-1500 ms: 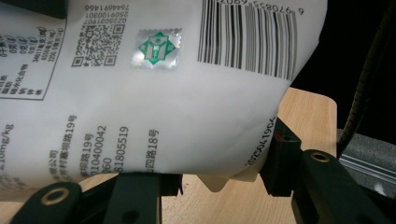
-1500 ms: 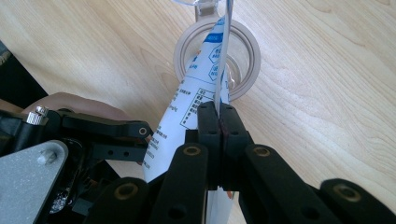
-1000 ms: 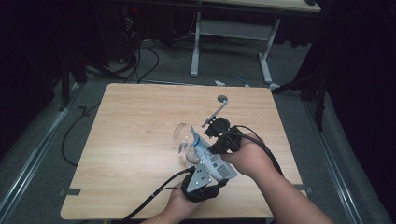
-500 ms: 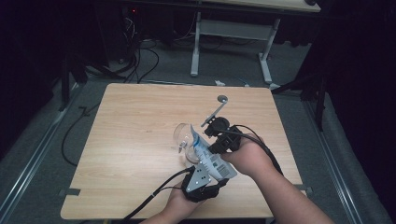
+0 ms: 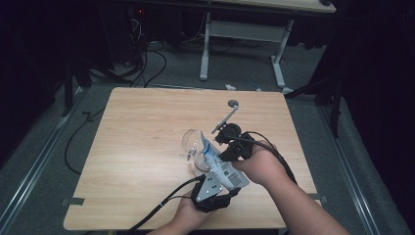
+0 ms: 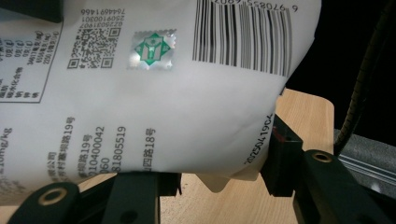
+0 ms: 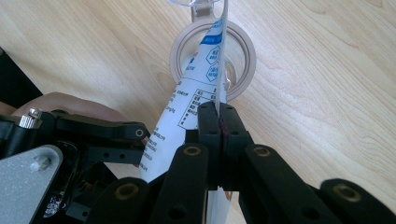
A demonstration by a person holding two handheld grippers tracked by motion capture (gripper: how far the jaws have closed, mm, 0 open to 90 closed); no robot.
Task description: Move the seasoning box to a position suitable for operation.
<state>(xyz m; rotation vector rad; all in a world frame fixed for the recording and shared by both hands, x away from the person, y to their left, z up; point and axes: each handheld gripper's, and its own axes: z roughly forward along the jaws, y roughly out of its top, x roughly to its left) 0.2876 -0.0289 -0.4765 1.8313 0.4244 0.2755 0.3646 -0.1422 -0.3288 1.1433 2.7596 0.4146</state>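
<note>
Together, your two grippers held a white plastic pouch printed with blue panels, black text and a barcode above the near right part of the pale wooden table. Your left gripper came up from the near edge, and in the left gripper view its black jaws stood part-way apart with the pouch's broad lower body between them, one pad pressing the right edge beside the printed date. Your right gripper reached in from the right. In the right gripper view its jaws were pressed together on the thin upper edge of the pouch, so that the film stood up edge-on out of the pinch.

The pouch tilted from your left gripper up and away toward a clear glass jar with a beige ring at its mouth, which stood on the table directly under the pouch's upper end. Whether the tip touched the jar's rim you could not quite judge, since the film hid that spot. Farther off, a slim metal spoon with a round bowl lay on the table beyond your right gripper.
</note>
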